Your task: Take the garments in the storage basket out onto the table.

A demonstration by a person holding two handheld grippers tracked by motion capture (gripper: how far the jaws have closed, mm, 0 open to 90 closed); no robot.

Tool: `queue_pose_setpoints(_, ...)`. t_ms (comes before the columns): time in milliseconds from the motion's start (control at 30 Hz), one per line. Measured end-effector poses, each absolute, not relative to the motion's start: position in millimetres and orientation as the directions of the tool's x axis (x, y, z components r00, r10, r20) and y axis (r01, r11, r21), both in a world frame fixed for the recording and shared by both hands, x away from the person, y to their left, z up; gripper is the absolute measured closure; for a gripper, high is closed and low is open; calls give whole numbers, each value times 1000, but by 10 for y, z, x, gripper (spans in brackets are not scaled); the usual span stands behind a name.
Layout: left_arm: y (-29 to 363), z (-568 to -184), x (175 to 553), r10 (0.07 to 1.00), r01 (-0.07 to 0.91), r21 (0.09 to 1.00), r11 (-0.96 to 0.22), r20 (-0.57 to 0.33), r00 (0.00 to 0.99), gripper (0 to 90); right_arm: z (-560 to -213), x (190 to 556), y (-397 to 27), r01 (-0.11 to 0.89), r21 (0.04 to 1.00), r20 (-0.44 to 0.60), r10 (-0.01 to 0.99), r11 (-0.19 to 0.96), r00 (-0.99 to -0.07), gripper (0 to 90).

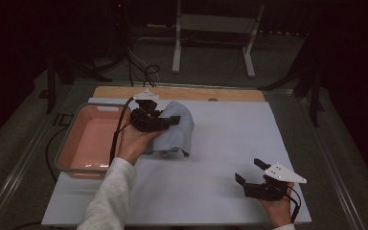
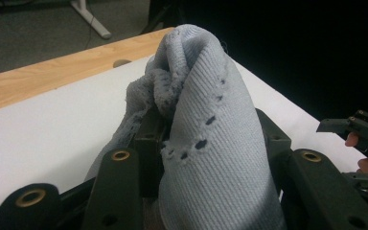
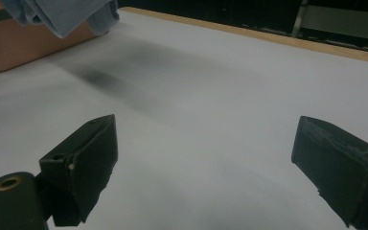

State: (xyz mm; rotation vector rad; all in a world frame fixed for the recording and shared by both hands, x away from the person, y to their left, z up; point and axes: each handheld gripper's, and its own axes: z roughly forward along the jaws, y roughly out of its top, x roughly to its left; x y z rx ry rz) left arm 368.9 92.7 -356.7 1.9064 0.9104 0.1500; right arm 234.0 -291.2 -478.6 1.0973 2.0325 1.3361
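Left gripper [image 1: 168, 120] is clamped on a bunched light-blue cloth [image 1: 175, 129]; in the left gripper view the fabric [image 2: 206, 143] is wadded between both jaws and balloons up above them, so the grip takes a fat fold, not an edge. Cloth hangs off the jaws just beside the pink tub [image 1: 72, 143], w/ its lower hem looking to touch or nearly touch the white table cover [image 1: 220, 143]; can't tell which. Right gripper [image 1: 250, 171] sits near the front right of the table, jaws wide apart, nothing between them, well apart from the cloth; its own view has the cloth [image 3: 62, 14] dangling far off at top left, in front of the tub [image 3: 9, 48]. Risks, as I judge it: the knit has small holes, so a jaw corner could snag; a thick loose wad can slip out if swung fast; the trailing hem may drag on the tub rim and end up draped over the edge instead of inside.
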Motion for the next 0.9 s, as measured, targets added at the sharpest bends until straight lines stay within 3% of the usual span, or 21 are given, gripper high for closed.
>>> queue_pose_setpoints(900,496,-3665,3726,628,508,816,-274,-248,737,567,-4785,2340,-2906,361,907,35,817,216,-575,89)
